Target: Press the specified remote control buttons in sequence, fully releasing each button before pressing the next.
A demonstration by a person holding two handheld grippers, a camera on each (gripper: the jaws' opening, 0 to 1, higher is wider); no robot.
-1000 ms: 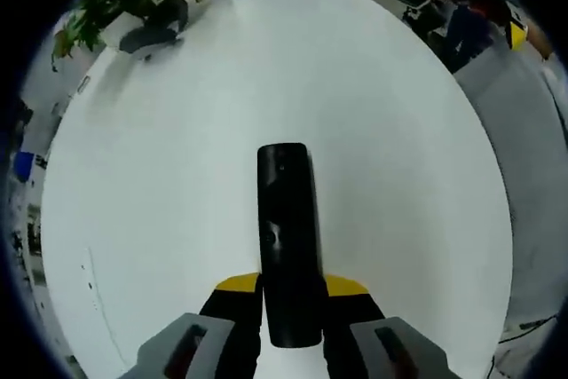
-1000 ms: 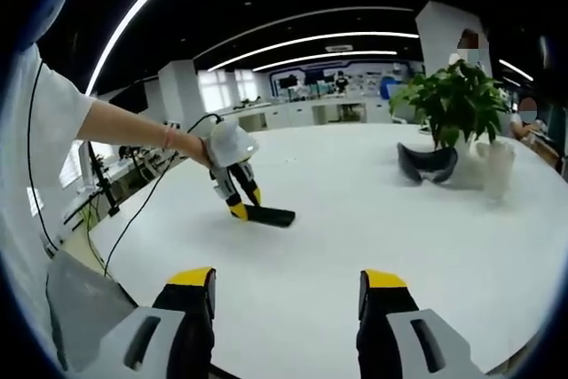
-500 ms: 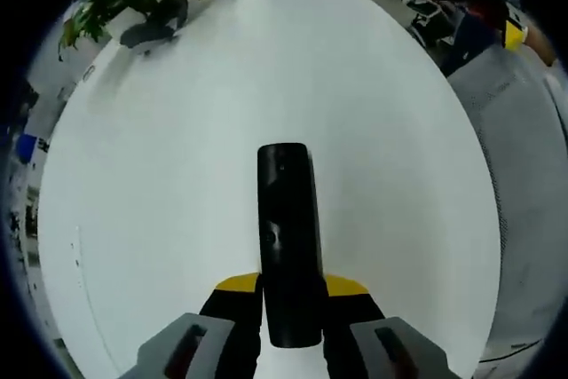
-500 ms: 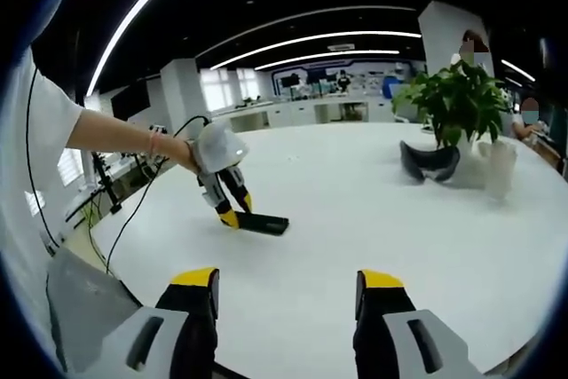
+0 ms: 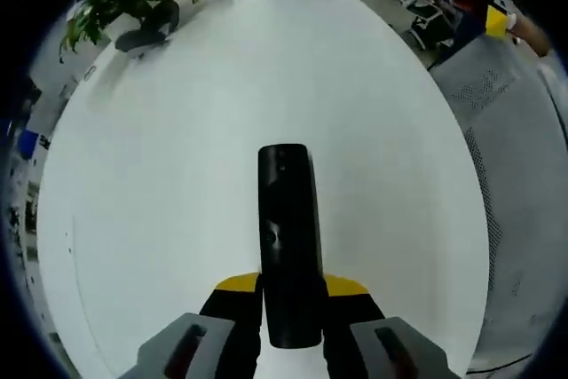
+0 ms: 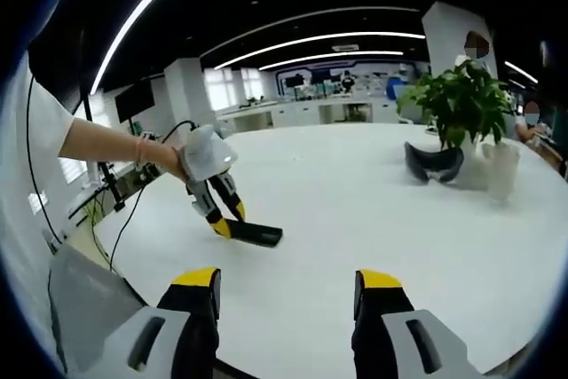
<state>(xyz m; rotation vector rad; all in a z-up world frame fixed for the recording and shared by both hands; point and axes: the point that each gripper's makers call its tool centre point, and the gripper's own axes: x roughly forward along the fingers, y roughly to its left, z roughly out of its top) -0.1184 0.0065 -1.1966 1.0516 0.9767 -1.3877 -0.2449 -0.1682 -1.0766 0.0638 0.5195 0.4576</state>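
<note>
Your left gripper point(image 5: 288, 295) clamps the near end of the black remote point(image 5: 287, 237); its jaws close on both long sides, the far end sticking out over the white table point(image 5: 177, 175). In the right gripper view, your right gripper point(image 6: 286, 295) hangs wide apart, holding nothing. Farther off, the remote lies low at the table. Beyond: dark goggles point(image 6: 437, 161), then a potted plant point(image 6: 457, 104).

A glossy black remote control point(image 5: 288, 246) lies against a plain white desk point(image 5: 177, 175), flanked by the left gripper point(image 5: 291, 295), black with yellow tips on grey mounts. The right gripper point(image 6: 287, 295) repeats the black-and-yellow scheme; beyond, a green-leaved plant point(image 6: 454, 104) and a dark headset point(image 6: 432, 162).
</note>
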